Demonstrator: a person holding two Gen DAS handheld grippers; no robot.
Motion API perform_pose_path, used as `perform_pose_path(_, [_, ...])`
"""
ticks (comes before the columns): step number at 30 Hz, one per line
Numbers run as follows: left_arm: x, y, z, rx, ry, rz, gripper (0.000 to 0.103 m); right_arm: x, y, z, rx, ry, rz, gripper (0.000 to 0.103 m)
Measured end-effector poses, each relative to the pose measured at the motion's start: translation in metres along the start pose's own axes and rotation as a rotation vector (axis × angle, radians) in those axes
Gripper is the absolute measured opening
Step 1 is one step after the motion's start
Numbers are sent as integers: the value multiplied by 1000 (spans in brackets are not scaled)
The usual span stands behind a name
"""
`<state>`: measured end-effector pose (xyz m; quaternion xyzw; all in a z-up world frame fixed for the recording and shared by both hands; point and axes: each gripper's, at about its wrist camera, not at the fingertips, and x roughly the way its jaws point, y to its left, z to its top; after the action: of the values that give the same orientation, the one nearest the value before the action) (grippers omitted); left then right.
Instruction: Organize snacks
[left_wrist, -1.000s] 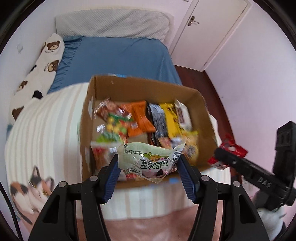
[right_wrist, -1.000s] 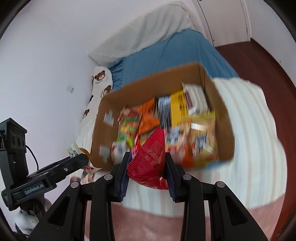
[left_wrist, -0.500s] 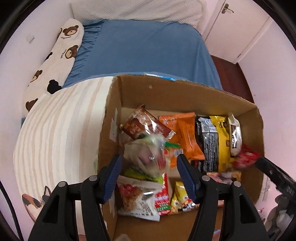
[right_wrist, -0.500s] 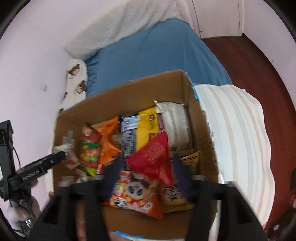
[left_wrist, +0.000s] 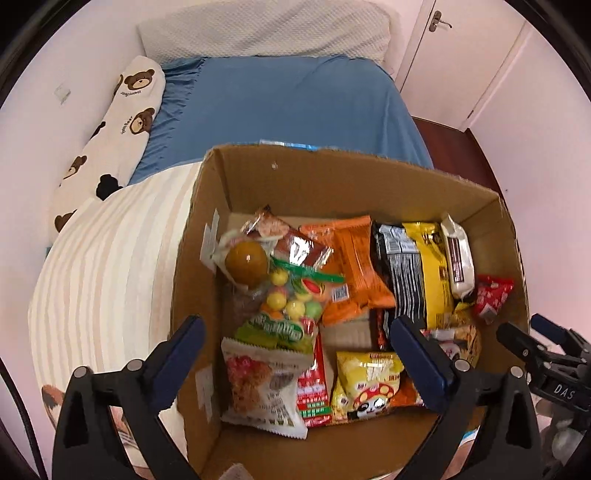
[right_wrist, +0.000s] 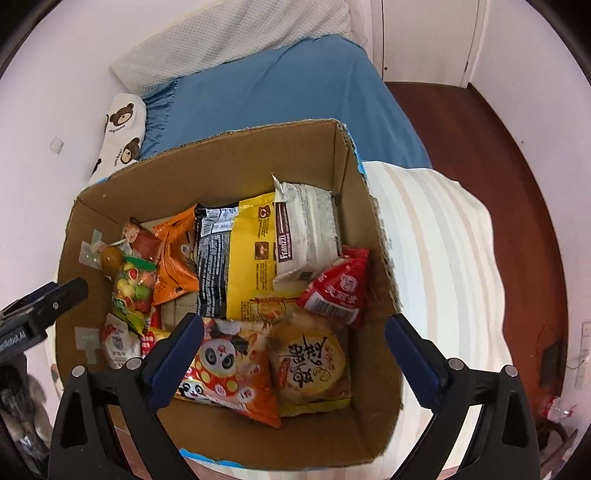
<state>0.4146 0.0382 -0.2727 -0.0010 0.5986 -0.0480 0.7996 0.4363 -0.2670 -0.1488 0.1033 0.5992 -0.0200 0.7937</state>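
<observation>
An open cardboard box (left_wrist: 314, 184) (right_wrist: 221, 166) full of snack packs stands on the striped blanket. My left gripper (left_wrist: 295, 332) hangs over the box's near left part, its jaws opening with nothing between them. Below it lie a bag of coloured sweets (left_wrist: 291, 295) and a pale pack with a brown round sweet (left_wrist: 245, 262). My right gripper (right_wrist: 293, 328) hovers over the near right part, jaws opening and holding nothing. The red pack (right_wrist: 340, 291) (left_wrist: 493, 295) rests against the box's right wall. The right gripper (left_wrist: 532, 334) also shows at the box's right edge in the left wrist view.
The box sits on a bed with a blue sheet (left_wrist: 280, 99), a striped blanket (right_wrist: 443, 240) and a bear-print pillow (left_wrist: 122, 107). A white door (left_wrist: 458, 55) and dark wood floor (right_wrist: 480, 129) lie to the right. A bottle (right_wrist: 554, 406) lies on the floor.
Both grippers moved down over the box and opened. The pale green pack dropped from the left gripper and the red pack from the right; both lie in the box.
</observation>
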Motion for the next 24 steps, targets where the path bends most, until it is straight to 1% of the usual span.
perform_pose_path(5, [-8,-7,-17,-2,2,17,103,-11,0,-14,-1,-19,-18,101])
perform_pose_path(13, [-30,-15,-41,7,-26,27,103,-36,15,-34,-39,-62,-36,101])
perform_pose_path(18, [-56,-16,-60,-3,-64,33,103,-61,20,-51,-62,-111,-49,101])
perform_pose_path(24, [-102,-20,-91,-8,-138,31,103,-110,21,-79,-90,-206,-69,101])
